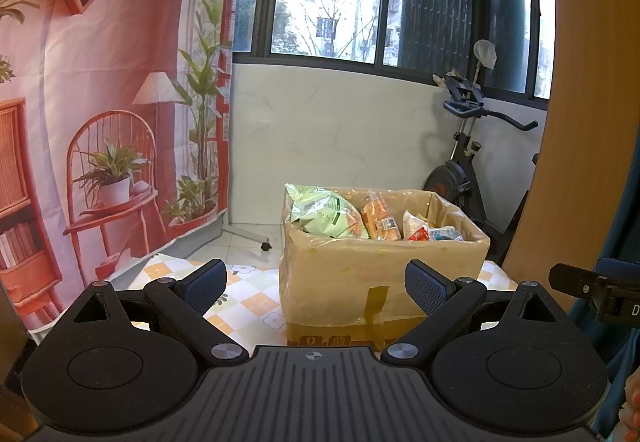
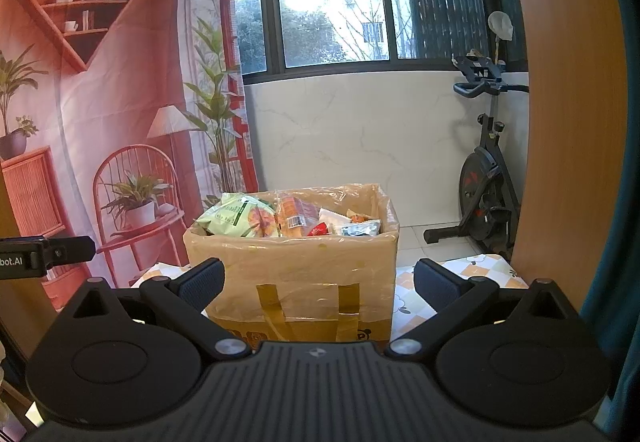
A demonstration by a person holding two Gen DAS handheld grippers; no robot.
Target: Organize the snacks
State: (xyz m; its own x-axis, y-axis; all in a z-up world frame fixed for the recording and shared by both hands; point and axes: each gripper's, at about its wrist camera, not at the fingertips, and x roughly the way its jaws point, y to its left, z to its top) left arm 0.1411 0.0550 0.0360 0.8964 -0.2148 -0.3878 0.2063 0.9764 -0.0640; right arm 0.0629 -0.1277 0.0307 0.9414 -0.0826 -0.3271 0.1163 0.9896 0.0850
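A taped cardboard box (image 1: pixel 360 274) (image 2: pixel 296 274) lined with clear plastic stands on a table with a checked flower-print cloth (image 1: pixel 248 302) (image 2: pixel 480 270). Snack packs fill it: a pale green bag (image 1: pixel 324 213) (image 2: pixel 236 219) at the left, an orange pack (image 1: pixel 380 219) (image 2: pixel 294 215) in the middle, and red, white and dark packets (image 1: pixel 428 230) (image 2: pixel 352 226) at the right. My left gripper (image 1: pixel 316 282) is open, short of the box front, holding nothing. My right gripper (image 2: pixel 318 282) is open too, facing the same box front, with nothing between its fingers.
A printed backdrop of shelves and plants (image 1: pixel 100 101) (image 2: pixel 100 101) hangs at the left. An exercise bike (image 1: pixel 464 161) (image 2: pixel 488 181) stands at the back right under the window. A wooden panel (image 1: pixel 580 101) (image 2: pixel 568 101) rises along the right edge.
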